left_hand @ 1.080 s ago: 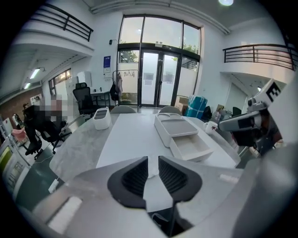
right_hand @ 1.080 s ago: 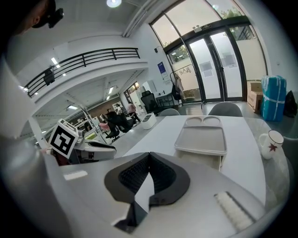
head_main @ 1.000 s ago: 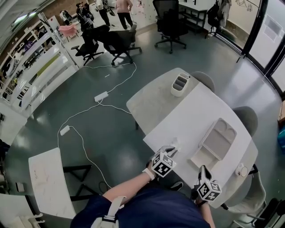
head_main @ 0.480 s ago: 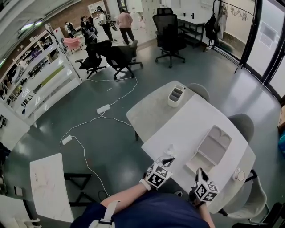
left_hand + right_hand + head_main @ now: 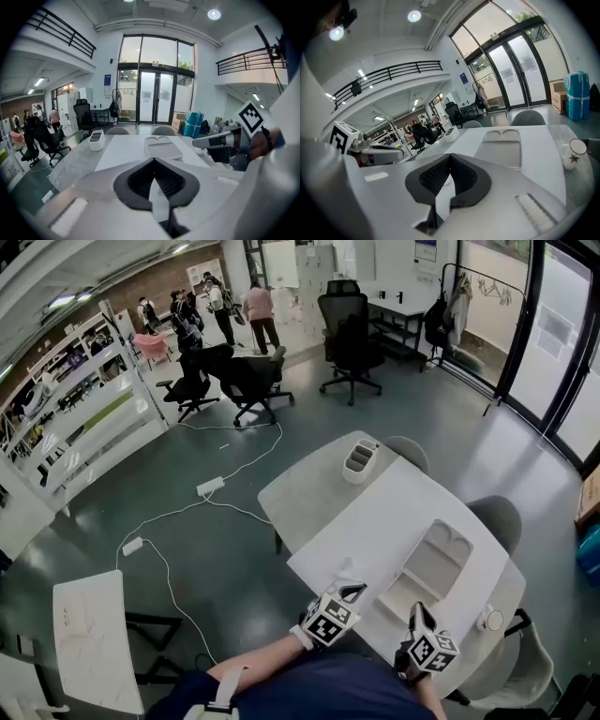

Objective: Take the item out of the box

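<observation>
A shallow white tray (image 5: 436, 568) with two round wells lies on the white table (image 5: 375, 512), also seen in the left gripper view (image 5: 163, 147) and the right gripper view (image 5: 501, 147). A white divided box (image 5: 359, 460) stands at the far corner. A small crumpled pale item (image 5: 348, 567) rests on the table just past my left gripper (image 5: 354, 591), which is shut with nothing visibly held. My right gripper (image 5: 415, 611) hovers near the front edge, its jaws together and empty. Each gripper view shows its own pads meeting, the left (image 5: 153, 161) and the right (image 5: 450, 158).
A white cup (image 5: 572, 154) with a red star stands at the table's right, near its front edge (image 5: 487, 618). Two grey chairs are tucked in at the far side (image 5: 495, 517). Office chairs, cables and people occupy the floor beyond.
Both grippers have risen and drawn back toward me, the left one away from the small pale item and with its jaws now closed. The head view has tilted up.
</observation>
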{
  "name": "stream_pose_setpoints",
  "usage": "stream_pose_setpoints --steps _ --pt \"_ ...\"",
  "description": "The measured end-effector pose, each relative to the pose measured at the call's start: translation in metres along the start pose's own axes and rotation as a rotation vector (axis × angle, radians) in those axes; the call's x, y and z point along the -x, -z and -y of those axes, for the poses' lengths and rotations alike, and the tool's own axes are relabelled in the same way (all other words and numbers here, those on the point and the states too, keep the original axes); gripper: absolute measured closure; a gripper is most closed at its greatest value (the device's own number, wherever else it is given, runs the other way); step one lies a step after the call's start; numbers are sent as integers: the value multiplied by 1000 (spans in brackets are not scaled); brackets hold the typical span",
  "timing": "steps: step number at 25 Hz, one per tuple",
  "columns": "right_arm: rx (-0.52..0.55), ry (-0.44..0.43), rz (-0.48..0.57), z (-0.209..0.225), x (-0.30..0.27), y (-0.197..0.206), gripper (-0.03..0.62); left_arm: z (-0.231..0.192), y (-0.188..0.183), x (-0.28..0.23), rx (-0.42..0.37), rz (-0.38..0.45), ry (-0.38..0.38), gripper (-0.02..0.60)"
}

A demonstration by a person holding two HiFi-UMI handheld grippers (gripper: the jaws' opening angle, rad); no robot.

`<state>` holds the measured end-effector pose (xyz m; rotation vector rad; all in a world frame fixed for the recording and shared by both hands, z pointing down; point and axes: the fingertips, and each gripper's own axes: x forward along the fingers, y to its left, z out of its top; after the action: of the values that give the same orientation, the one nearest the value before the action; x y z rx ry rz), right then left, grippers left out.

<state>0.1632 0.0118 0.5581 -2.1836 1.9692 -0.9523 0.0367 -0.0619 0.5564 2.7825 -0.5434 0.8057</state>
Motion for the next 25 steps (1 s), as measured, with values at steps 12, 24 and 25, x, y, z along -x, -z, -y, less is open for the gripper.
stream_pose_setpoints --steps 12,24,25 --pt "30 16 134 6 22 -55 592 18 -34 7 -27 65 32 580" --pt "132 28 226 14 39 -96 592 -21 -69 28 -5 187 -67 580" --pt "138 35 239 18 40 -103 592 -23 -74 30 3 204 -72 580"
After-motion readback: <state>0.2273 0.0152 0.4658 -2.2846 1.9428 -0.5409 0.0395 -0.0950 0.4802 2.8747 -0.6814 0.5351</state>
